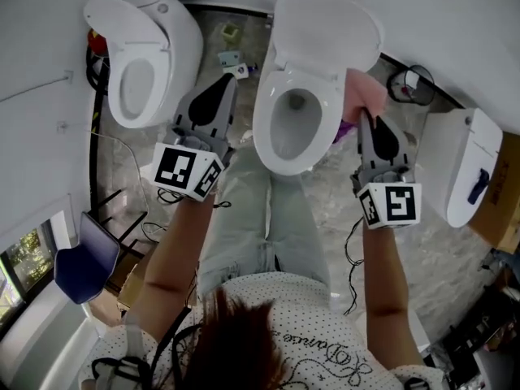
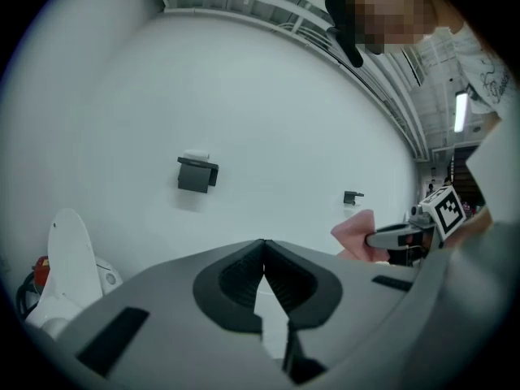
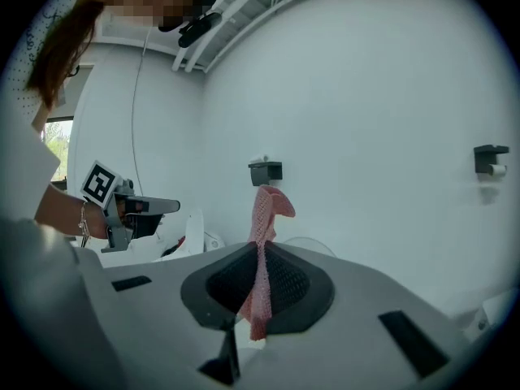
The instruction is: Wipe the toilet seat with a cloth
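The white toilet stands ahead of me with its lid up and its seat down around the open bowl. My right gripper hovers by the seat's right edge, shut on a pink cloth that sticks up past the tips. In the right gripper view the cloth is pinched between the jaws of the right gripper and hangs both above and below them. My left gripper is held left of the bowl, above the floor. Its jaws meet with nothing between them in the left gripper view.
A second toilet stands at the left and another white fixture at the right. A dark bin sits by the wall. Small items and cables lie on the floor. A blue seat is at lower left.
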A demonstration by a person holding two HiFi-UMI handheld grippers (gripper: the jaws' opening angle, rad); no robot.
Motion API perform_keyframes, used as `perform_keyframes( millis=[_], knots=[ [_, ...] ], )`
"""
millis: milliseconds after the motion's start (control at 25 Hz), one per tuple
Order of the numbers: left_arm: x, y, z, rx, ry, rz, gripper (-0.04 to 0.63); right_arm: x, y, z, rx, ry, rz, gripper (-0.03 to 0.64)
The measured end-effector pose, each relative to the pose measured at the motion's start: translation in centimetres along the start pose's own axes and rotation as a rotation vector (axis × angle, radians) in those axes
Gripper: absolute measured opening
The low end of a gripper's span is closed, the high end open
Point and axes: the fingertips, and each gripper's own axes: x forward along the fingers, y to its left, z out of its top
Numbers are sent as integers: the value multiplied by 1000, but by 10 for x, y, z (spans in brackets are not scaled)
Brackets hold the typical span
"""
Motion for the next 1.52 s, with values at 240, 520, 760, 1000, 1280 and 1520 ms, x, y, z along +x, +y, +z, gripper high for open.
perform_keyframes(
  millis=[240, 520, 760, 1000, 1280, 1520],
  knots=[
    [30, 40, -39, -16, 41, -53, 5, 55, -3, -32, 46, 48, -76, 31],
    [71, 86, -90, -69, 82, -97, 5, 128, 1, -100, 175, 93, -133, 31],
    [104, 104, -134, -51, 66, -145, 3, 185, 16, -171, 176, 169, -87, 31],
    [131, 116, -186, -60, 62, -152, 3, 234, 35, -267, 241, 239, -16, 31],
    [134, 114, -253, -83, 121, -167, 3, 265, 48, -371, 321, 334, 2, 31],
    [123, 113, -294, -107, 165, -153, 3, 285, 60, -409, 358, 354, 37, 31]
  ],
)
